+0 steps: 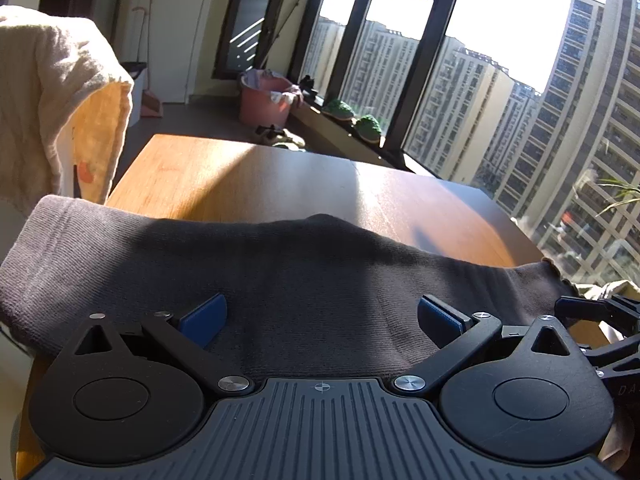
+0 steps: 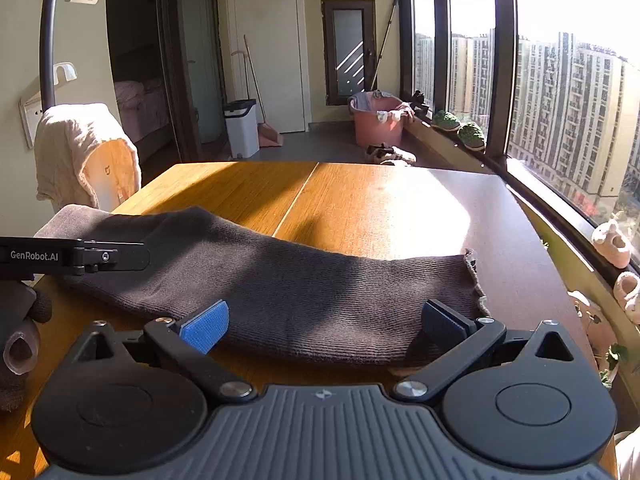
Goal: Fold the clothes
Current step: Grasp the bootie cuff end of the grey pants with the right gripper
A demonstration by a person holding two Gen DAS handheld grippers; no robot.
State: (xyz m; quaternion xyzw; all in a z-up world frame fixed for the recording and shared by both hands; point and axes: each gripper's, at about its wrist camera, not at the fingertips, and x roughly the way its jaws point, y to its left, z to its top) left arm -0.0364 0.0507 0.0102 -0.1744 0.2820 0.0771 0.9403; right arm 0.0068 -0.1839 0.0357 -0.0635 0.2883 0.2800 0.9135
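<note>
The wooden table [image 2: 360,208] spreads before me, and the dark grey knit garment [image 2: 260,280] lies flat across its near side. My right gripper [image 2: 324,322] stands wide open over the garment's near edge, holding nothing. My left gripper [image 1: 322,316] is spread just as wide above the cloth, also empty. Only the right view shows the garment's frayed end and my gloved hand [image 2: 24,312]. The garment's left end is cut off there.

Wooden table [image 2: 360,208], cream cloth [image 2: 76,140] draped over chair, pink bucket [image 2: 376,124], white bin [image 2: 242,128]
</note>
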